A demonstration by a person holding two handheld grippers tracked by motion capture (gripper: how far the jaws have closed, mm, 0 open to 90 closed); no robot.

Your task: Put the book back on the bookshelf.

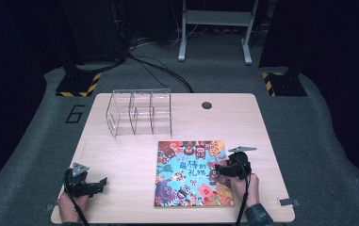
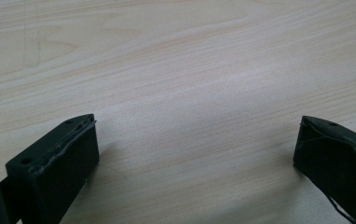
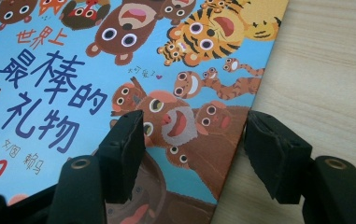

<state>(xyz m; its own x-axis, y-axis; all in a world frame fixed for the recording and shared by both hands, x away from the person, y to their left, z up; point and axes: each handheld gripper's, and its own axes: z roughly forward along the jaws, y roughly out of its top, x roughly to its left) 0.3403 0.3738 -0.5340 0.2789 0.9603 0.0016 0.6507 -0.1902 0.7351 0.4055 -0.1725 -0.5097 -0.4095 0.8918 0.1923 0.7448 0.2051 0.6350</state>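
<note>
A colourful picture book is laid flat on the near right part of the wooden table, and a clear acrylic rack is stood well apart from it toward the far left. The right gripper is held spread over the book's right edge, one jaw above the cover and the other above bare wood. The left gripper is held wide open over bare tabletop at the near left.
</note>
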